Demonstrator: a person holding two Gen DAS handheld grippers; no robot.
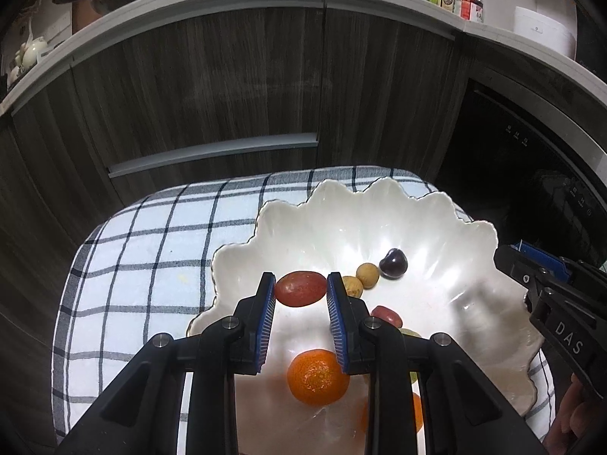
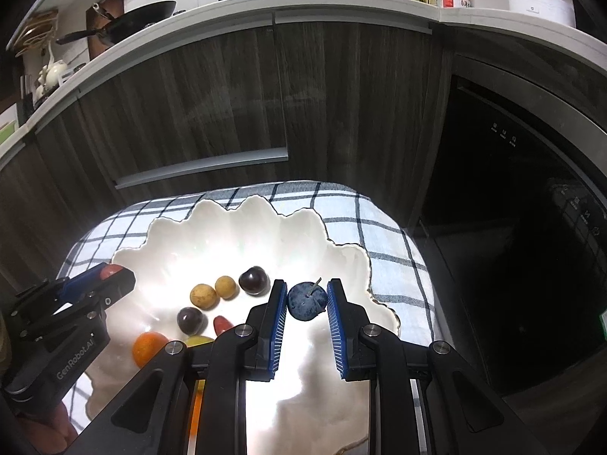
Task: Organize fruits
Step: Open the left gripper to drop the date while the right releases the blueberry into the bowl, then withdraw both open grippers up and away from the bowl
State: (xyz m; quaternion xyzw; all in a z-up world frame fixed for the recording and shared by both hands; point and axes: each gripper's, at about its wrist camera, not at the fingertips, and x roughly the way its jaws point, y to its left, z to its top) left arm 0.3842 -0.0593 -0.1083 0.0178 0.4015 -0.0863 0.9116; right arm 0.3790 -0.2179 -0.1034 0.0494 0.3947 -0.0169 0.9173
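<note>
Hovering over the scalloped white ceramic bowl (image 1: 379, 212), left claw (image 1: 300, 288) clamps a red oval fruit (image 1: 299, 288), right claw (image 2: 306, 299) a dark blue stemmed plum (image 2: 306, 299); other fruits already lie inside.

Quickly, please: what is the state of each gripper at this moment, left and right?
Left gripper: closed on the oval red fruit above the white scalloped bowl.
Right gripper: closed on the round dark blue fruit with a stem.

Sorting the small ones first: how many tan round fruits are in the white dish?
2. One tan fruit lies near the dish centre; the other touches it, beside a dark plum. The grippers may hide more.
</note>
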